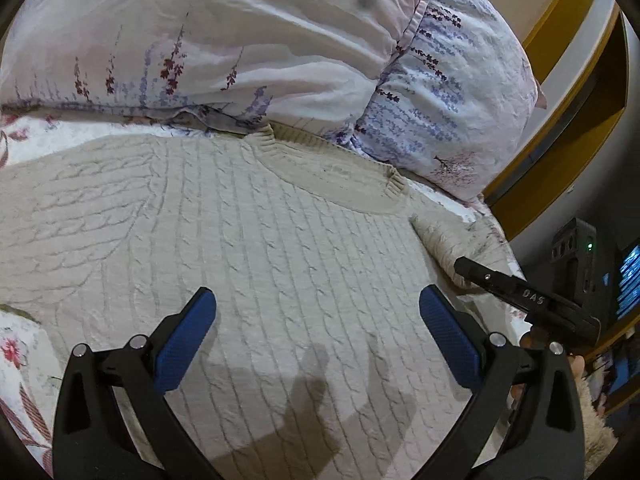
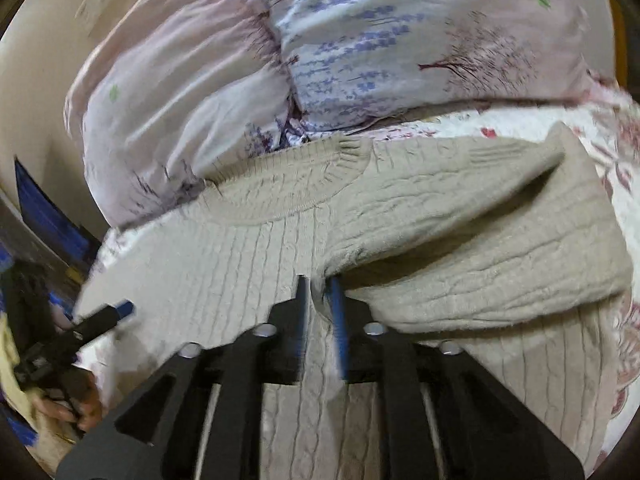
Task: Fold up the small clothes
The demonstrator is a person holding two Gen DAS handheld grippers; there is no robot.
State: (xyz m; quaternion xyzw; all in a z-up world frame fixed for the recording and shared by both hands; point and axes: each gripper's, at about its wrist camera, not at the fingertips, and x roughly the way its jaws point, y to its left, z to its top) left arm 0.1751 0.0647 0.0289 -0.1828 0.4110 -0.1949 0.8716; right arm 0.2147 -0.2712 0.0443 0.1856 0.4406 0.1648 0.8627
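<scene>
**Sleeve pinched, left gripper wide**

Beige cable-knit sweater [image 1: 248, 216] lies flat on floral bedsheet [image 1: 16, 360], collar [image 1: 340, 176] up near the pillows [image 1: 440, 100]. Left gripper [image 1: 316, 328] hovers over sweater's body, blue pads [image 1: 184, 344] spread wide, nothing btwn them. Right gripper [image 2: 320, 304] is pinching the sleeve [image 2: 460, 240], fingers nearly together w/ knit btwn; sleeve is folded across the chest. Right-wrist view is blurred.

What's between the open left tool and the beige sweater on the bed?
Nothing visible. The left tool hangs open directly over the flat sweater, with only its shadow on the knit. The right tool is already pinching a sleeve fold.
</scene>
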